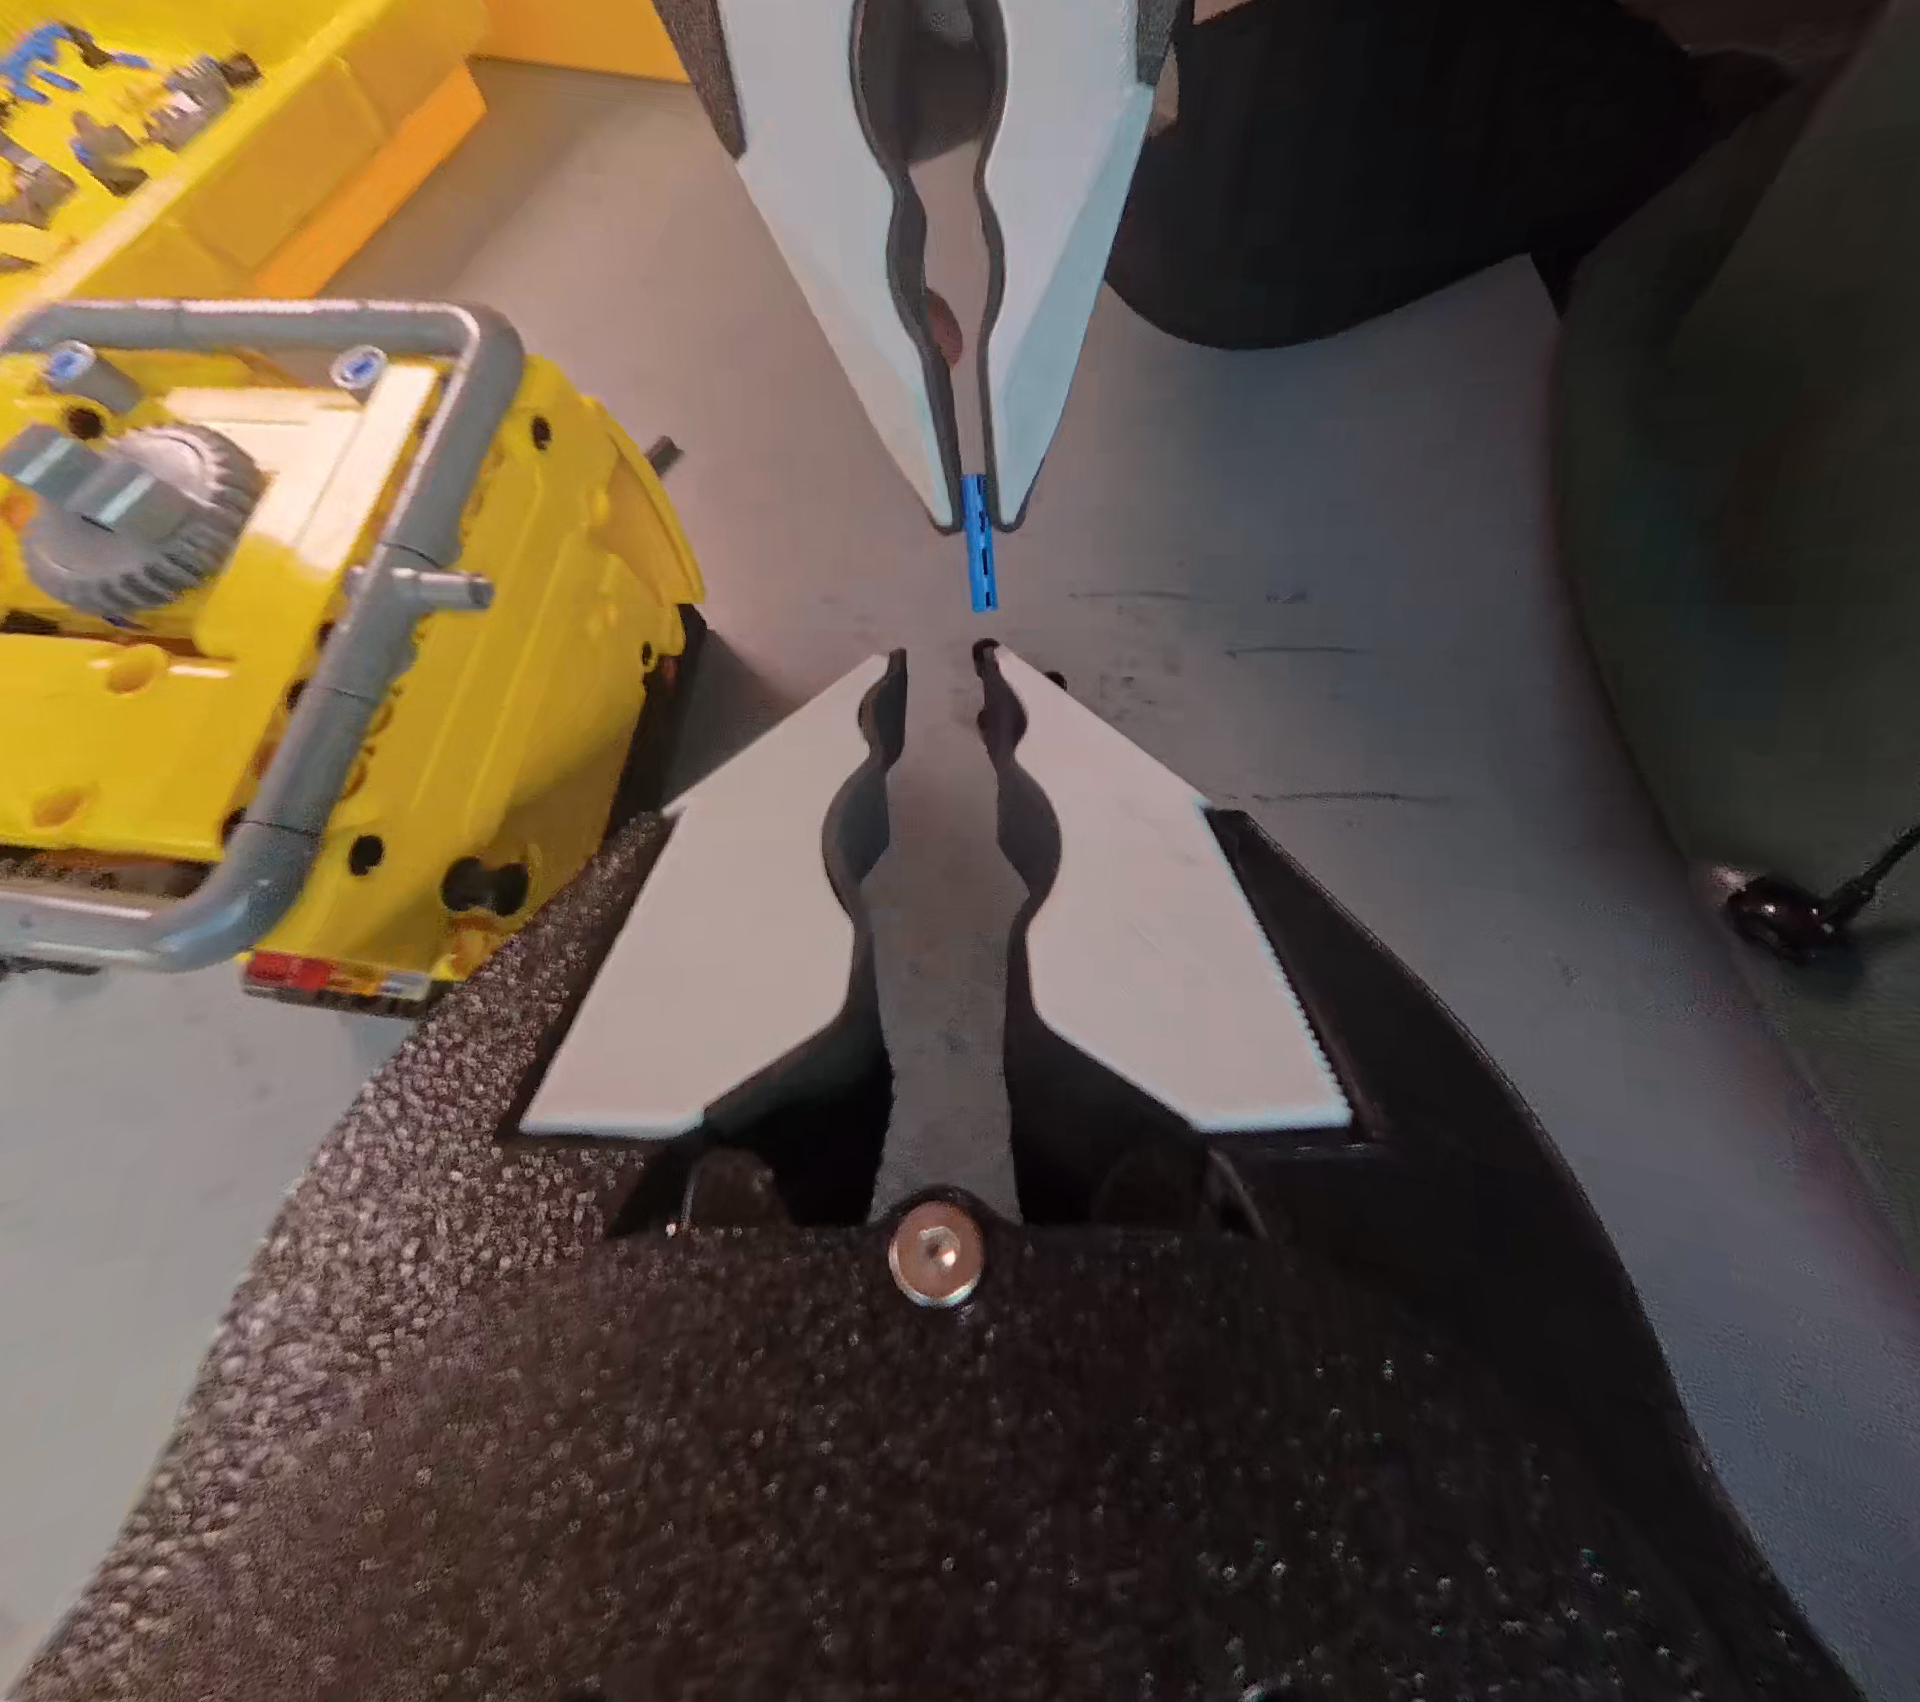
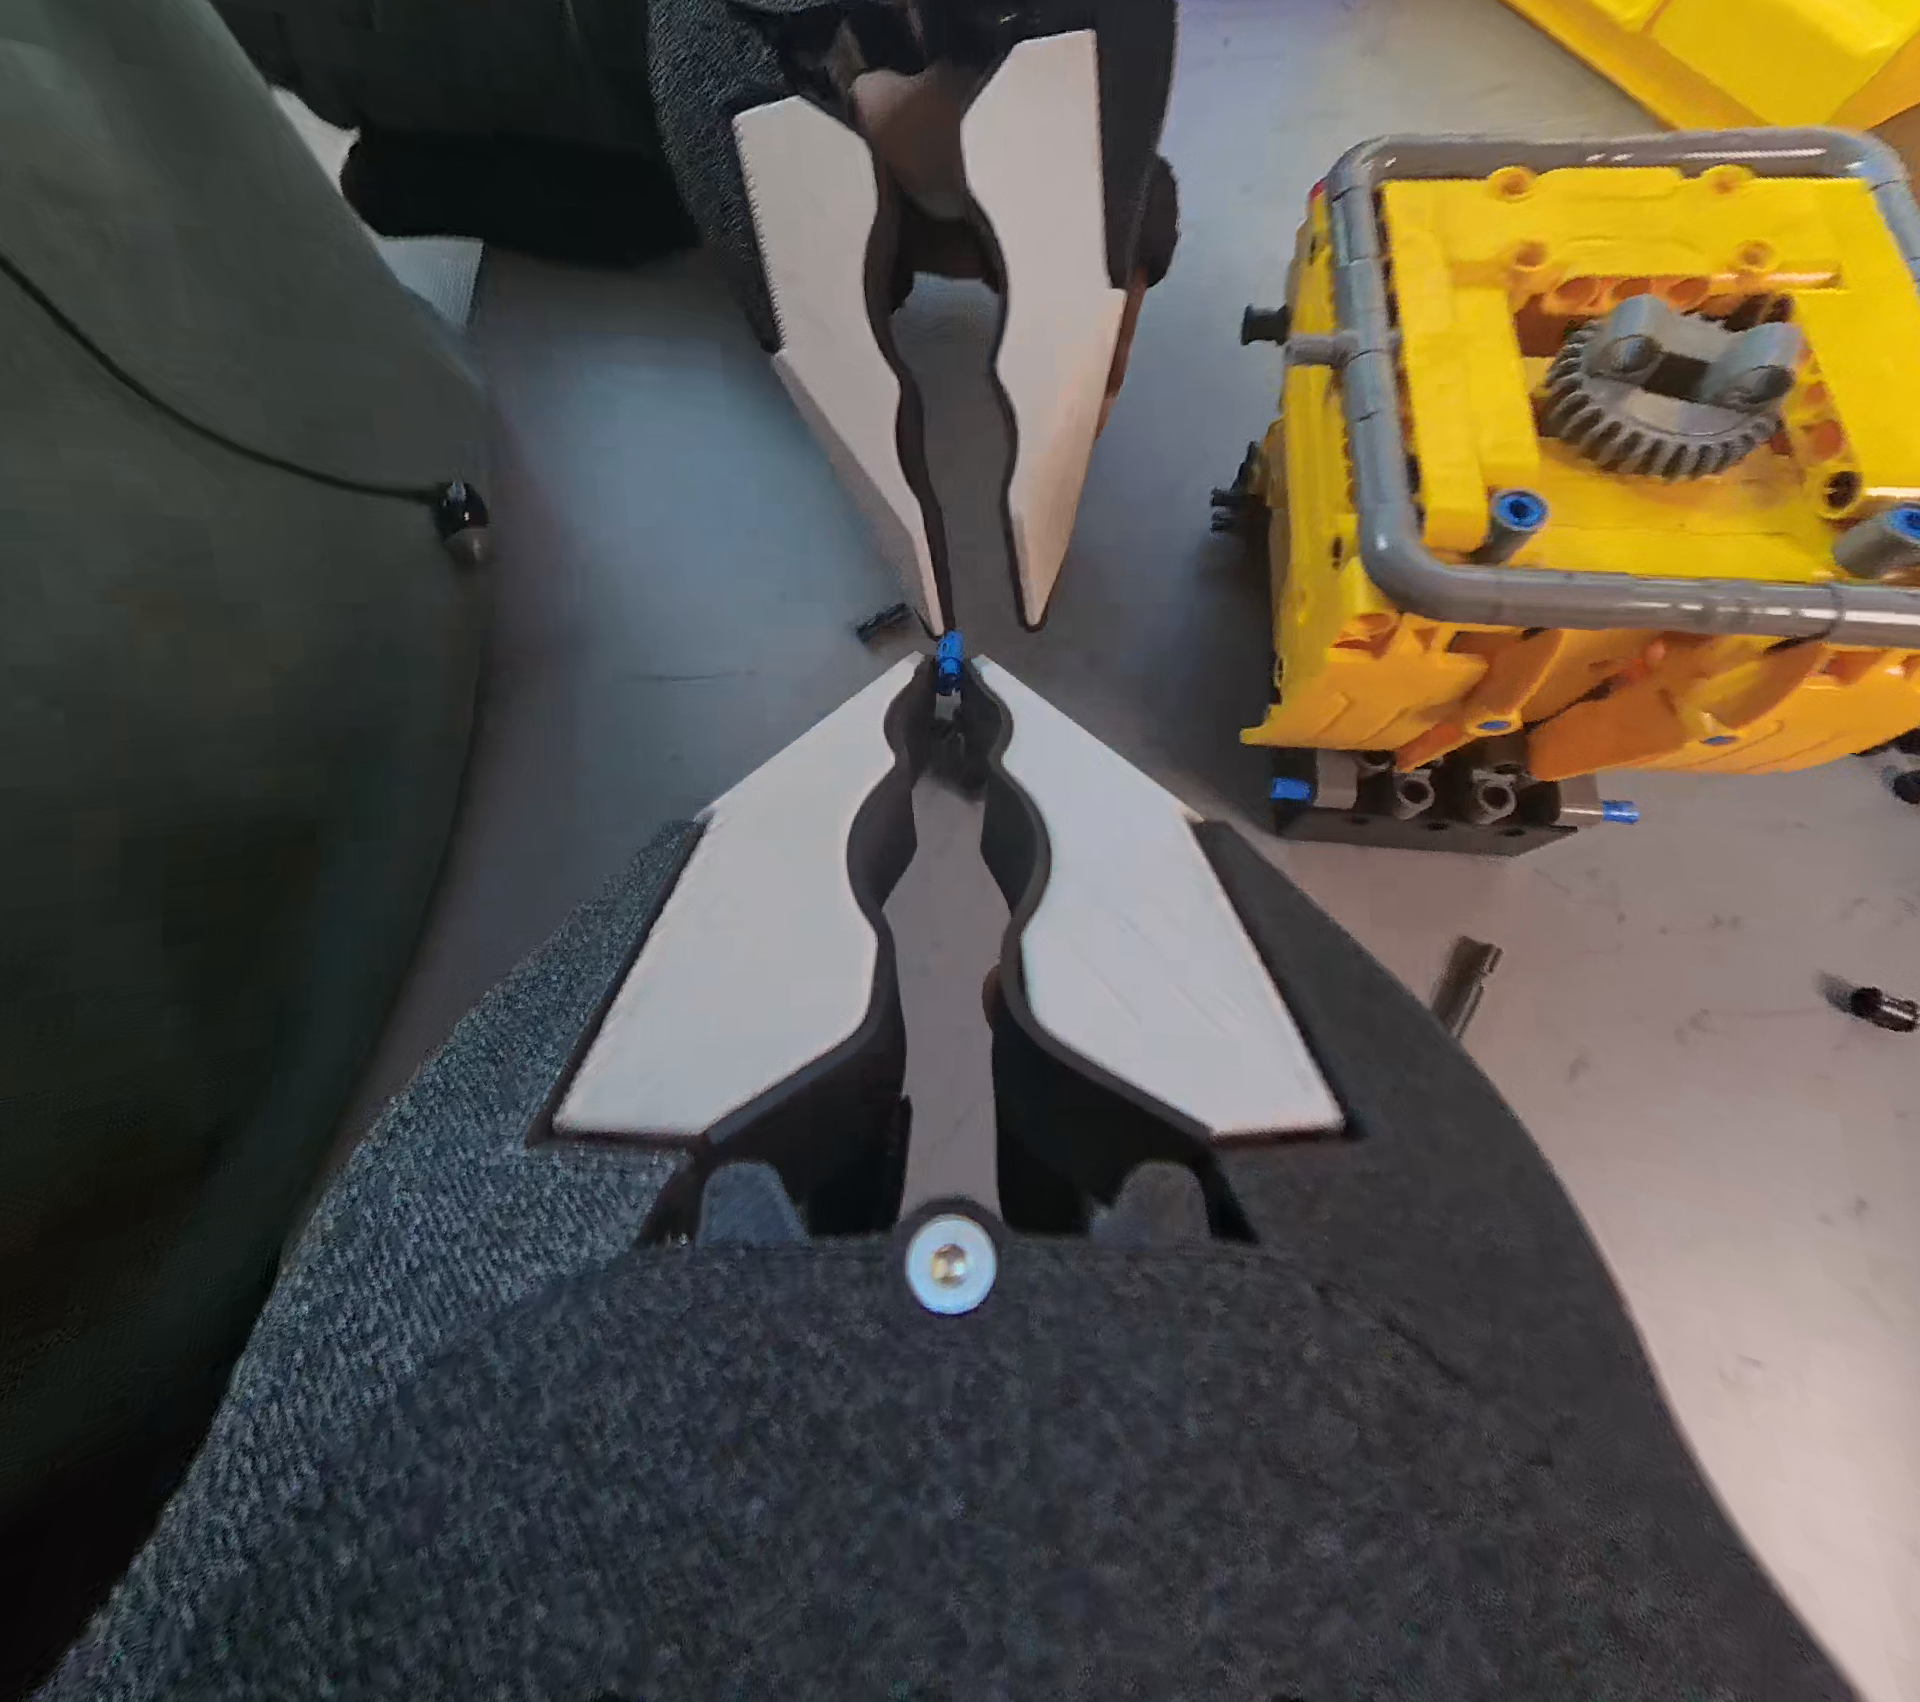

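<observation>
Left gripper (image 1: 940, 653): jaws parted a little at the tips, nothing between them. A small dark bit shows at the right tip; can't tell if it is part of the pad or a loose piece.

Just past the tips — the blue pin (image 1: 981, 546), a short ribbed peg. It hangs from the right gripper (image 1: 975, 509), which comes in tip-to-tip from the opposite side. Its jaws are pinched on the pin's upper end, and the lower end pokes out free toward the left gripper. A small gap separates the pin's free end from the left tips; no contact.

Right wrist view agrees: right gripper (image 2: 948, 676) clamped nearly closed with the blue pin (image 2: 948, 660) at the very tip, and the left gripper (image 2: 985, 613) facing it with a visible gap between its jaws.

Both sit low over the grey desk (image 1: 1299, 717), which is scuffed with dark marks.

Beside them, to the left gripper's left and the right gripper's right — a yellow brick-built model (image 2: 1579, 447) standing on the desk. It has a grey tube frame (image 2: 1558, 592) round its top and a grey bevel gear (image 2: 1662, 395) set in the opening. Clear of both grippers.

Loose small dark pieces (image 2: 1463, 977) lie on the desk near the model's base.

Farther back: yellow bin (image 1: 208, 94) with blue and dark small parts, blurred. A dark green sleeve (image 2: 208, 302) fills the side.
</observation>
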Available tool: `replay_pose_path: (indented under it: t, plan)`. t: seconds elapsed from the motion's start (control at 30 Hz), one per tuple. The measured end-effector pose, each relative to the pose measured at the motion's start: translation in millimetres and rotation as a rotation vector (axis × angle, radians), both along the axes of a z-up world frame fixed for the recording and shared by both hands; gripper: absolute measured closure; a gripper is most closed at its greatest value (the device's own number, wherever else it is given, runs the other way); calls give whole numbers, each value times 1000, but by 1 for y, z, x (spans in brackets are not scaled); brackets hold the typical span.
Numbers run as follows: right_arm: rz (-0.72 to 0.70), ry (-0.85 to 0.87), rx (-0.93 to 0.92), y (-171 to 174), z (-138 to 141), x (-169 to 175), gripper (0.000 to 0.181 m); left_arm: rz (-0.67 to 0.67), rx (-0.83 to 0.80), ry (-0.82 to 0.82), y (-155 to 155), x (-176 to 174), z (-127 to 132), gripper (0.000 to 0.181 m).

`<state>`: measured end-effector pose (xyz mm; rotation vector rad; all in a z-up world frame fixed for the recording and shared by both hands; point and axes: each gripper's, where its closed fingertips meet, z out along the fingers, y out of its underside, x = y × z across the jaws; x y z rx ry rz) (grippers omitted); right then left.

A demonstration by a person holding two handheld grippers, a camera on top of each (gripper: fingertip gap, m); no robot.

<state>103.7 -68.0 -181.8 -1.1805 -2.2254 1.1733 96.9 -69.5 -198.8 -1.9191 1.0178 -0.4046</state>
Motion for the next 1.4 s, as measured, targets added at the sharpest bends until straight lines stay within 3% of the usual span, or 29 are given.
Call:
replay_pose_path:
  t: [0.23,0.7,1.4]
  plan:
    - [163,-178,266,-10,-31,8,177,-126,-200,118,-6,7,-44,167]
    - [410,-307,640,-8,-44,8,177,-112,-201,75,-8,13,-45,176]
    - [552,-441,636,-12,-48,6,178,-94,-304,4,-7,12,-45,176]
